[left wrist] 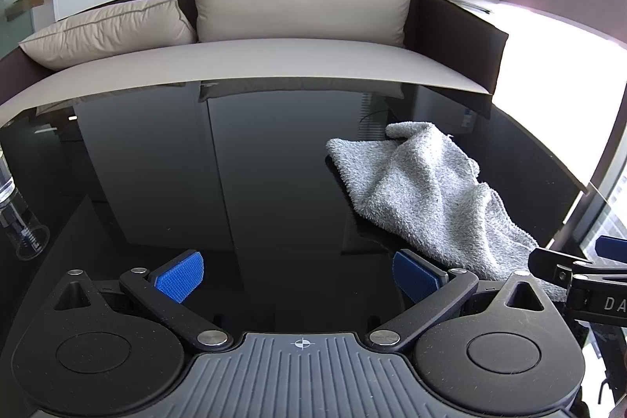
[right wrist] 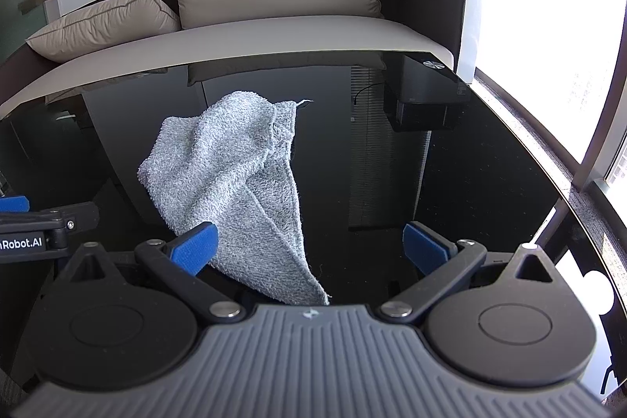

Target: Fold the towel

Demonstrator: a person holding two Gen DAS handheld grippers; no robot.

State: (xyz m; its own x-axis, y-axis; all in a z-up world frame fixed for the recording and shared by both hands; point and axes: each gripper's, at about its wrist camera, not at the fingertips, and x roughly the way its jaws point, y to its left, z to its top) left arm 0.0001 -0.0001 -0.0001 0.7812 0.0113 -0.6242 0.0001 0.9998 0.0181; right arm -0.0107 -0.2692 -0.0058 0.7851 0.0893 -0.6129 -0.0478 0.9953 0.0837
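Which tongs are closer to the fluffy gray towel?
Right. The right tongs sit open over the towel's near corner. The left tongs are open beside it, over bare table.

The desk (left wrist: 164, 159) has a glossy black top that mirrors the room, its far edge running along a beige sofa seat. A grey terry towel (left wrist: 427, 190) lies crumpled on it, bunched into ridges at the far end and tapering to a flatter point at the near end (right wrist: 313, 288). At the desk's left edge a clear cylinder with printed marks, perhaps a measuring beaker (left wrist: 23, 226), stands or lies; the fisheye warp makes its pose hard to read. At the far right corner, in the right wrist view, a small round metal disc (right wrist: 434, 64) sits on the glass, well apart from the towel (right wrist: 231, 179).
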